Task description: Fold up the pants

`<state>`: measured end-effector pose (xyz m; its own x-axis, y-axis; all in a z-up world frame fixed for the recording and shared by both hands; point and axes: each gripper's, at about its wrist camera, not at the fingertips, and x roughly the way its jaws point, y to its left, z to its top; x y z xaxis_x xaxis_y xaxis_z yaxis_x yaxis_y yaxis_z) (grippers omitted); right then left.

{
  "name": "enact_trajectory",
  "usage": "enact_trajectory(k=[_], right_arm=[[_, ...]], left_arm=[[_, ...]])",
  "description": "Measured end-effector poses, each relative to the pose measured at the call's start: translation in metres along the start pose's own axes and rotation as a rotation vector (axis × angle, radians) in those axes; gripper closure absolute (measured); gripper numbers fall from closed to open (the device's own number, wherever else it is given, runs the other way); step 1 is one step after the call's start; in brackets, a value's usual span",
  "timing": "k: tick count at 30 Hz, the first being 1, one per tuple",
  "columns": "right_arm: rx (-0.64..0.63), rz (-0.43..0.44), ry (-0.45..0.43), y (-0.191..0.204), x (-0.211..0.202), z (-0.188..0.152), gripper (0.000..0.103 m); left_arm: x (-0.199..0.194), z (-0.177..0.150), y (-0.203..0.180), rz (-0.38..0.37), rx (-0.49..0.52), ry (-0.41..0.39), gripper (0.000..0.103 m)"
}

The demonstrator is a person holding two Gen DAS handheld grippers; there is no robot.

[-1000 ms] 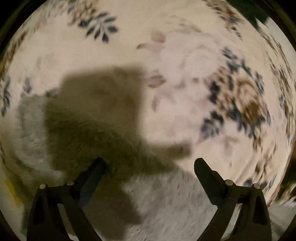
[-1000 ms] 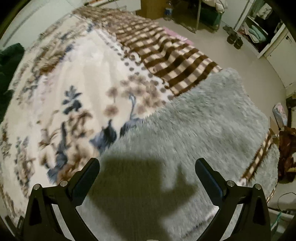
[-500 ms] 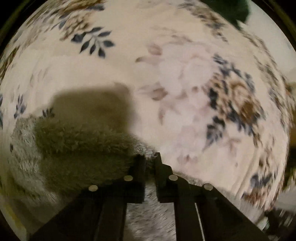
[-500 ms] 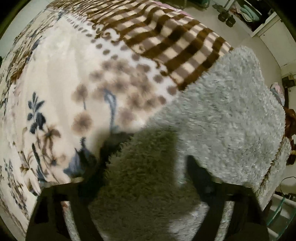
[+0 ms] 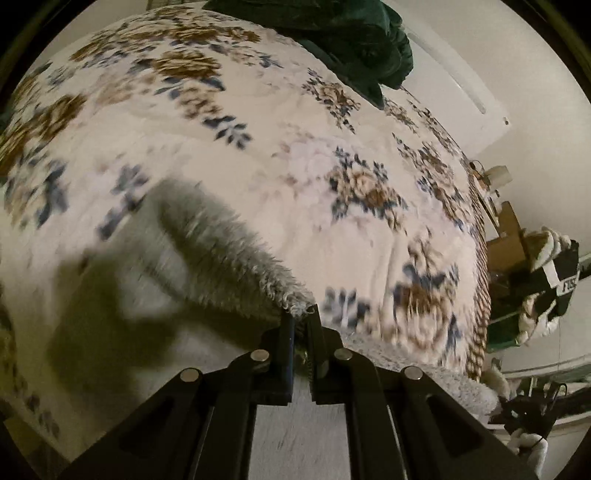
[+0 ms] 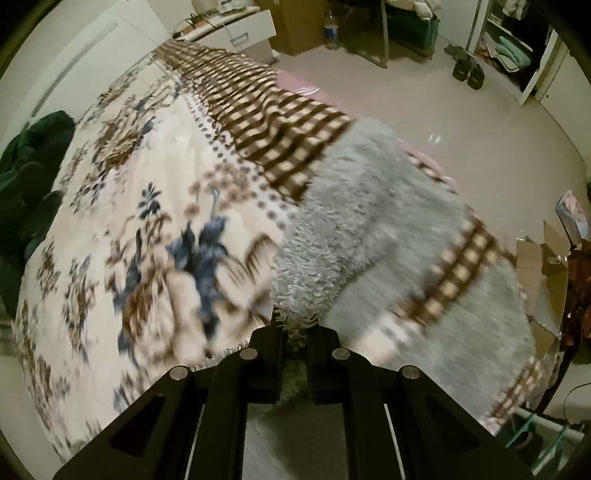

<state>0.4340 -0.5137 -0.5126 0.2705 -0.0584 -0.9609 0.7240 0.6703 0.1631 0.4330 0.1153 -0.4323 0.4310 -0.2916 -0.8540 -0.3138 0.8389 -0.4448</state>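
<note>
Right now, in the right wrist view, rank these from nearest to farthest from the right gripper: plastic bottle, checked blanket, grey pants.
1. grey pants: clamped in the right gripper, running ahead and right.
2. checked blanket: on the bed beyond the pants, centre.
3. plastic bottle: standing on the floor past the bed, top centre.

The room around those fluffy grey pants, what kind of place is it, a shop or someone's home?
Most likely a bedroom at home. The grey pants lie on a bed with a floral blanket, an open wardrobe with folded clothes stands across the floor, and shoes sit beside it.
</note>
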Motion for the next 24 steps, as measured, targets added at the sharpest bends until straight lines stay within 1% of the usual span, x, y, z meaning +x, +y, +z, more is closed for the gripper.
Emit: enact_trajectory(k=[1, 2, 3, 5, 6, 9, 12, 14, 15, 16, 18, 19, 20, 21, 22, 23, 24], right_arm=[[-0.003, 0.004, 0.004, -0.012, -0.011, -0.008, 0.094], [-0.01, 0.003, 0.008, -0.027, -0.024, -0.017, 0.094], [-0.023, 0.001, 0.009, -0.039, -0.033, -0.033, 0.094], [-0.053, -0.012, 0.011, -0.056, -0.04, -0.055, 0.094], [-0.07, -0.024, 0.017, -0.068, -0.043, -0.07, 0.093], [-0.099, -0.057, 0.059, -0.096, -0.036, -0.106, 0.094], [-0.081, -0.08, 0.12, -0.126, -0.02, -0.133, 0.093], [-0.083, -0.103, 0.136, -0.138, -0.009, -0.144, 0.094], [-0.079, -0.116, 0.153, -0.148, -0.003, -0.152, 0.093], [-0.081, -0.124, 0.166, -0.153, 0.004, -0.156, 0.093], [-0.102, -0.139, 0.211, -0.156, 0.017, -0.16, 0.092], [-0.096, -0.122, 0.234, -0.159, 0.022, -0.161, 0.088], [-0.089, -0.091, 0.26, -0.16, 0.028, -0.163, 0.08], [-0.087, -0.048, 0.283, -0.163, 0.033, -0.166, 0.068], [-0.089, -0.024, 0.284, -0.164, 0.034, -0.167, 0.06], [-0.102, -0.001, 0.272, -0.164, 0.033, -0.169, 0.043], [-0.111, 0.008, 0.261, -0.163, 0.031, -0.17, 0.032]], left_arm=[[-0.01, -0.013, 0.008, -0.01, -0.018, -0.003, 0.099], [-0.018, -0.027, 0.016, -0.002, -0.019, -0.003, 0.099], [-0.023, -0.039, 0.022, 0.0, -0.026, -0.005, 0.099], [-0.03, -0.064, 0.042, 0.007, -0.053, -0.008, 0.099], [-0.028, -0.08, 0.051, 0.026, -0.063, -0.003, 0.099], [-0.016, -0.119, 0.083, 0.069, -0.124, 0.033, 0.099], [-0.001, -0.152, 0.11, 0.11, -0.173, 0.057, 0.099], [0.009, -0.169, 0.124, 0.129, -0.2, 0.081, 0.099], [0.012, -0.175, 0.128, 0.127, -0.211, 0.086, 0.098], [0.016, -0.18, 0.132, 0.109, -0.23, 0.1, 0.095], [0.018, -0.184, 0.134, 0.089, -0.25, 0.124, 0.095], [0.015, -0.183, 0.131, 0.083, -0.248, 0.12, 0.091], [0.011, -0.182, 0.13, 0.079, -0.244, 0.106, 0.085], [0.004, -0.179, 0.128, 0.068, -0.239, 0.077, 0.066], [-0.002, -0.176, 0.127, 0.056, -0.237, 0.046, 0.037], [-0.008, -0.169, 0.126, 0.052, -0.236, 0.004, 0.025], [-0.012, -0.164, 0.128, 0.061, -0.234, -0.025, 0.019]])
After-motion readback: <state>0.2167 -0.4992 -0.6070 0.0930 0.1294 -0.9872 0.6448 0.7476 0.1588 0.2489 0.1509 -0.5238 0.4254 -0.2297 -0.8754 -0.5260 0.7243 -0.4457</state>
